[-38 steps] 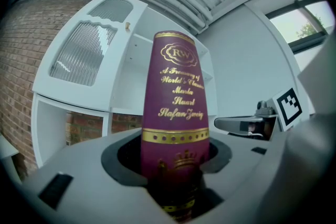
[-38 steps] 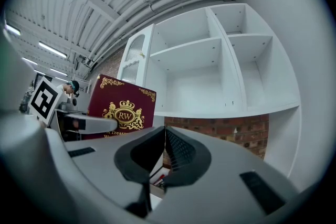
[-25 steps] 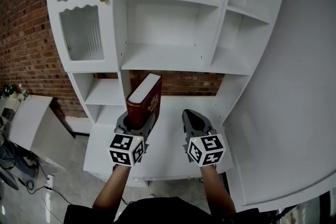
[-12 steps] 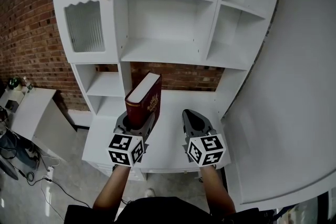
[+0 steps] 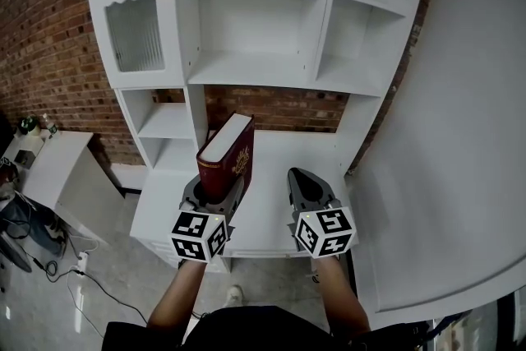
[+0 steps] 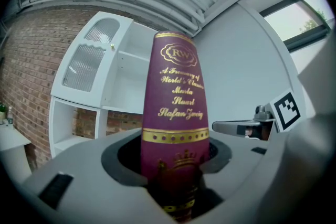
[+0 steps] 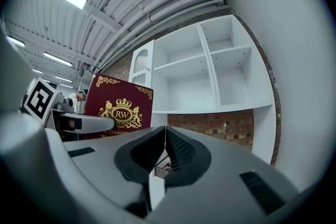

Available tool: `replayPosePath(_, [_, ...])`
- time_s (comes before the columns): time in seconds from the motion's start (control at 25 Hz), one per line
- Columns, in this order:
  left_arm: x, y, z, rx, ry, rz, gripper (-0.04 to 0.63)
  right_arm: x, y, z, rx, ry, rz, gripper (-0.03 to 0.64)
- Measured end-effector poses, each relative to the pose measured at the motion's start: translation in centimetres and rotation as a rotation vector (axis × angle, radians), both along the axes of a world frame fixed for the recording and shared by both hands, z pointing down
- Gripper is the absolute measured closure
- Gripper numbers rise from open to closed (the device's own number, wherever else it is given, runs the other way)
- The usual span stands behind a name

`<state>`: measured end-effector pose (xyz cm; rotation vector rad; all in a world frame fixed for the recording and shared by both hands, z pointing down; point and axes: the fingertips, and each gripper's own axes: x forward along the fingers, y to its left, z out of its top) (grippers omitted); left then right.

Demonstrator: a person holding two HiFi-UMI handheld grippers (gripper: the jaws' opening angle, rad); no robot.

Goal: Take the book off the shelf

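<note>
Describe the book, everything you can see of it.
The book is a thick hardback with a dark red cover, gold lettering and bands on the spine, a gold crowned crest and corner ornaments on the front, and pale page edges. It stands upright, spine toward the person, its lower end pinched in the left claw. It is held in front of the white shelf unit, touching none of it.
</note>
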<state>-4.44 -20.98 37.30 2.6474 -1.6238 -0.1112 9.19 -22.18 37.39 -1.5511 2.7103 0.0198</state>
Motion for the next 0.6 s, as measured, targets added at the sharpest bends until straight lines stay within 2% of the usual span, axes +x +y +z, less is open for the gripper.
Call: replayPosePath(0.6, [1.4, 5.7, 0.2, 0.015, -0.004, -0.047, 0.356, 1.9, 5.3, 0.6, -0.003, -0.001, -0.025, 0.597])
